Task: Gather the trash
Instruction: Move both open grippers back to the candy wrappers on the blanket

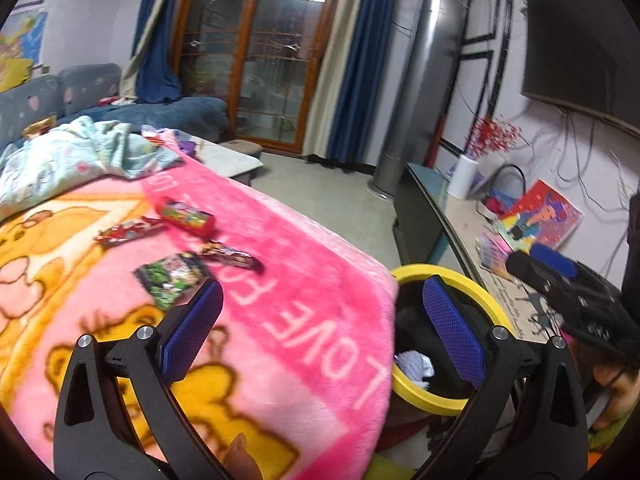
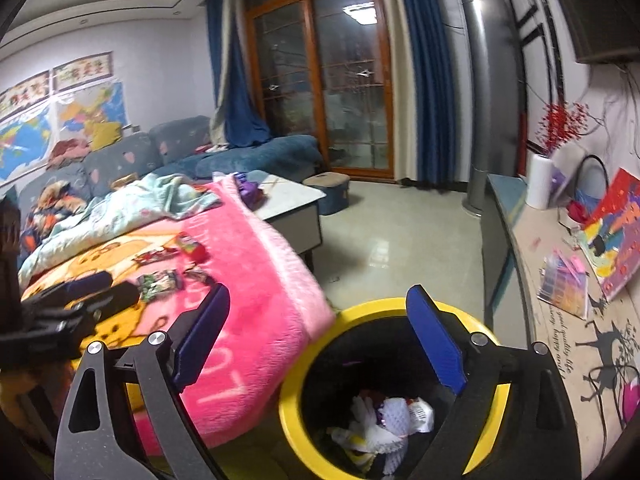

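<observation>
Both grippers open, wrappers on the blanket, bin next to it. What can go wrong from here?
1. The green wrapper lies flat on the plush pink blanket; the left gripper may pinch fabric along with it.
2. The red tube lies on its side and could roll when nudged.
3. The blanket's corner hangs by the yellow-rimmed bin, so a drop released too early may land on fabric.

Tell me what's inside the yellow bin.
The bin holds crumpled white paper and wrappers at the bottom. Its black liner is dark, and the right hand-held gripper covers part of it.
</observation>
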Demonstrator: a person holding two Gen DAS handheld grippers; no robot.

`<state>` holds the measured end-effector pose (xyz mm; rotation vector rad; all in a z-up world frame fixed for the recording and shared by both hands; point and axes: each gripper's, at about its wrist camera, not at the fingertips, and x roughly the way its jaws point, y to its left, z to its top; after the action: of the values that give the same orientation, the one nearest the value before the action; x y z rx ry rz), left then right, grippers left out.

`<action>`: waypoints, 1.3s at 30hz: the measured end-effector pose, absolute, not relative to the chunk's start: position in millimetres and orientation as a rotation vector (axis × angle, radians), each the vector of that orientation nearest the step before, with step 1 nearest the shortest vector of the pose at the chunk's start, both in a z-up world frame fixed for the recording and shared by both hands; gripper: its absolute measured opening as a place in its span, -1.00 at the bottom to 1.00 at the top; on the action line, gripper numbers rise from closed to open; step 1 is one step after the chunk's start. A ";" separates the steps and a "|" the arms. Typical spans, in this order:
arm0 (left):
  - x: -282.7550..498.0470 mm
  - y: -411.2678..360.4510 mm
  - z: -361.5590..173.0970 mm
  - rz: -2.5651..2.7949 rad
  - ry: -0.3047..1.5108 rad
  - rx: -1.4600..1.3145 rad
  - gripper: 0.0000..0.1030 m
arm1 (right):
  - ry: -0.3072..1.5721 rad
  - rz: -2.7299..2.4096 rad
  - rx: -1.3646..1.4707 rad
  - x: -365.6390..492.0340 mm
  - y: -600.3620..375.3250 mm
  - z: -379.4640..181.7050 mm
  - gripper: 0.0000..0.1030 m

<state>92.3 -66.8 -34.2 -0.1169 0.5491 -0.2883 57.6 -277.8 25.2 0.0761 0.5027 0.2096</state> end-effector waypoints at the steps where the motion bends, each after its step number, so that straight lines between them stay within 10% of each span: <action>1: 92.2 -62.8 -32.7 -0.279 0.545 -0.124 0.78 | 0.506 0.226 0.075 57.8 -273.3 25.7 0.70; 39: 103.4 77.8 -31.7 -0.014 0.520 -0.360 0.78 | 0.610 0.503 -0.070 92.6 -141.7 16.0 0.71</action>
<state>103.4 77.8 -31.7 -0.3601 0.5203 -0.0138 92.6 -141.7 16.0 -0.0704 0.6097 0.5028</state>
